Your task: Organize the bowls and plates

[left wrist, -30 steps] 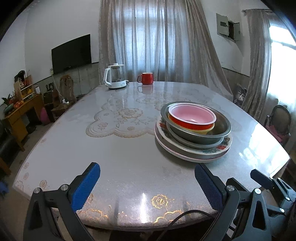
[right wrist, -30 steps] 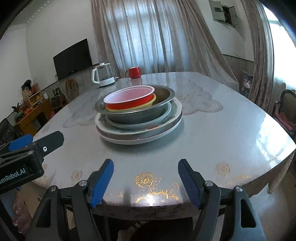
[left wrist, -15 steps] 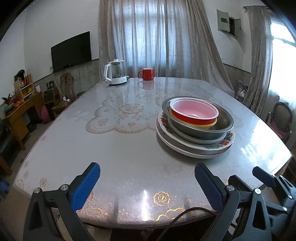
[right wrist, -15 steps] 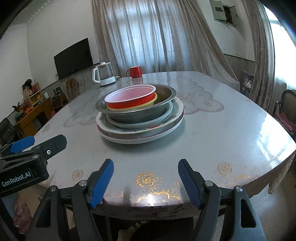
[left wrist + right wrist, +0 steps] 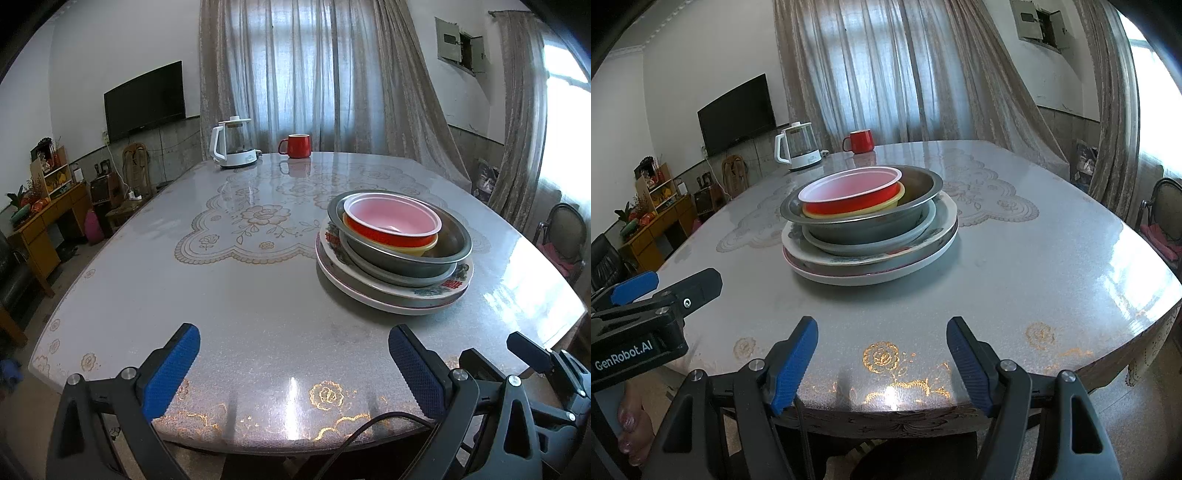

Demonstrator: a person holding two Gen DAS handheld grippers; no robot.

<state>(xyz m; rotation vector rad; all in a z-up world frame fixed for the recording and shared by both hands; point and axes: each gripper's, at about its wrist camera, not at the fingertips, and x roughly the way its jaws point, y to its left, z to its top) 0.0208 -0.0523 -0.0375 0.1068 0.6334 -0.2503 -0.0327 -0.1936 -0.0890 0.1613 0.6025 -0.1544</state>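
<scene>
A: Since the earlier frames the stack of dishes sits a touch lower in the left wrist view, and little else has shifted — both pairs of tongs hang at the near edge of the bench (image 5: pixel 258 295) as before.

B: What is in the stack?

A: From the top: a red bowl (image 5: pixel 393 227) with a pale pink inside, nested in a yellow bowl (image 5: pixel 424 249), which sits in a wide metal bowl (image 5: pixel 454 243). Under that lies a shallower grey dish (image 5: pixel 402 277), then patterned plates (image 5: pixel 454 286) — at least 2, though the edges are too close together to count surely.

B: Where is it on the bench?

A: Right of the lace-patterned middle in the left wrist view, well ahead of the tongs and touched by neither pair.

B: And the tongs?

A: Left tongs (image 5: pixel 295 369) stand wide, blue pads (image 5: pixel 168 373) apart, nothing between them but bare bench. Right tongs (image 5: pixel 882 365) are also spread wide and empty, aimed toward the stack (image 5: pixel 868 229). Each pair shows at the edge of the other's view.

B: Anything else on the bench?

A: 1 white kettle (image 5: pixel 234 147) and 1 red mug (image 5: pixel 297 146) at the far edge, near the curtains (image 5: pixel 314 74). A dark television (image 5: pixel 146 99) hangs on the left wall.
</scene>
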